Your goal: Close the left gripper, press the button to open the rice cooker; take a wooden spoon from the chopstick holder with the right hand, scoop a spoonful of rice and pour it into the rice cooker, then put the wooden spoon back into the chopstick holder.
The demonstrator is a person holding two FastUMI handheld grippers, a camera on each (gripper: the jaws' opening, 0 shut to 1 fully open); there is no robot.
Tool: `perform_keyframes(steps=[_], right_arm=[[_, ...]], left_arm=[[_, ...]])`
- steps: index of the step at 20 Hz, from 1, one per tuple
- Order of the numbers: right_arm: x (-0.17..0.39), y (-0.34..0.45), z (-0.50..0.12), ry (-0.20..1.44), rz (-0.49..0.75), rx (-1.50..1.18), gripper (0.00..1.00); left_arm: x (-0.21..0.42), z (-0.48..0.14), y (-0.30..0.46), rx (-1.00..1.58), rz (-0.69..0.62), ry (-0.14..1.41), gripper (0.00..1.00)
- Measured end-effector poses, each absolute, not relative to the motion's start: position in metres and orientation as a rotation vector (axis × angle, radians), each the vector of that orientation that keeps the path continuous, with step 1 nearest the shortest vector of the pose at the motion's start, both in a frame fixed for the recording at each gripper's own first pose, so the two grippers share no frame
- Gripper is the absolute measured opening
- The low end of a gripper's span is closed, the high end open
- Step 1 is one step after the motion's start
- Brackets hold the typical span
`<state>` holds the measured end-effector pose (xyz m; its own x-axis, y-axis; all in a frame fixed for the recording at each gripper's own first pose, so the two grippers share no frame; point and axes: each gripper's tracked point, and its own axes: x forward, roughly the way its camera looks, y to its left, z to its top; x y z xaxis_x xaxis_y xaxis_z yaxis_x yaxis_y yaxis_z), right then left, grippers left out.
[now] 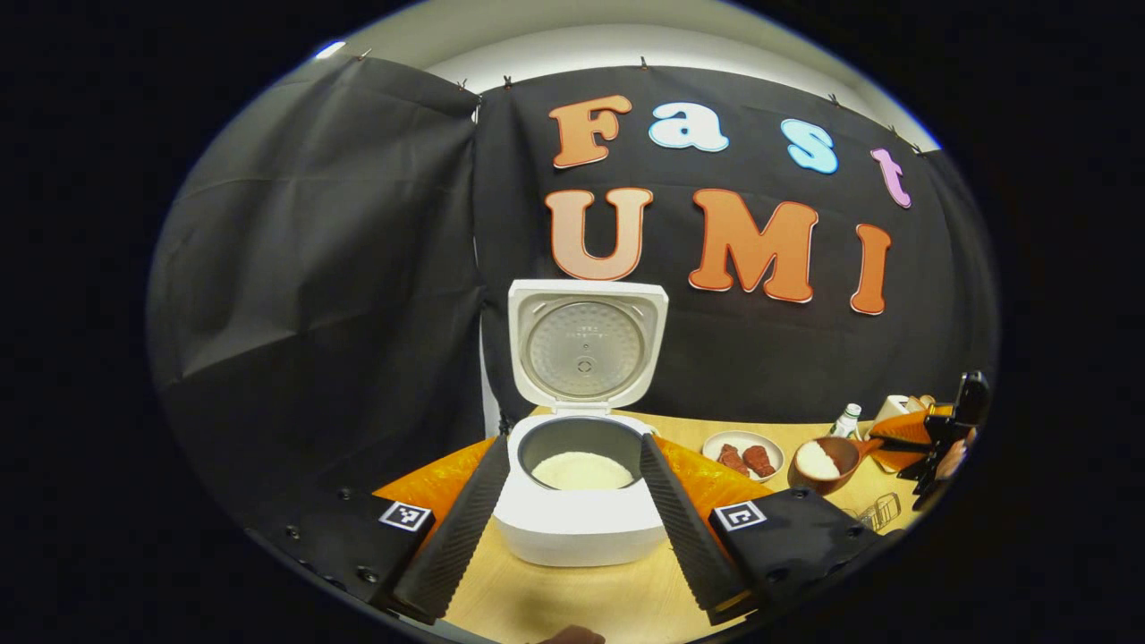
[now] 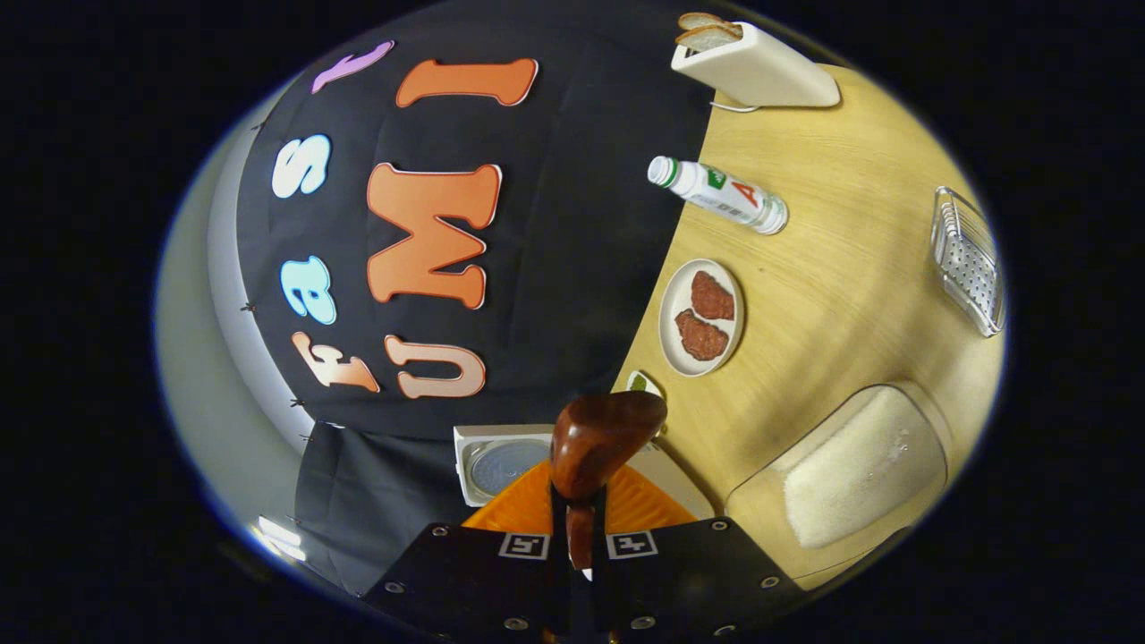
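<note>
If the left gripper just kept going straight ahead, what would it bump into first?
Most likely the rice cooker: it sits straight ahead between the left gripper's open fingers, lid up. The front of its white body would probably be touched first.

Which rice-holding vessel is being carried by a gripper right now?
The wooden spoon, heaped with rice, clamped in the right gripper; the rice cooker sits on the table.
</note>
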<state>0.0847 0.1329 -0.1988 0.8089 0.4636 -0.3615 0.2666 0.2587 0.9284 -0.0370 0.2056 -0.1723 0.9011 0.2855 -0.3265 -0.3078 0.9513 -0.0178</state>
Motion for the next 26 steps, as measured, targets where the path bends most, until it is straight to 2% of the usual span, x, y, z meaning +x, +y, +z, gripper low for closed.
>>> perform_keyframes(steps=[10, 15, 26], right_arm=[[0.158, 0.239, -0.150, 0.661, 0.273, 1.298, 0.08], [0.186, 0.279, -0.152, 0.663, 0.259, 1.230, 0.09], [0.230, 0.314, -0.177, 0.596, 0.150, 0.820, 0.09]], left_arm=[[-0.052, -0.181, 0.255, -0.069, 0.387, 0.320, 0.99], [-0.064, -0.200, 0.283, -0.105, 0.433, 0.356, 0.99], [-0.076, -0.229, 0.302, -0.134, 0.453, 0.420, 0.99]])
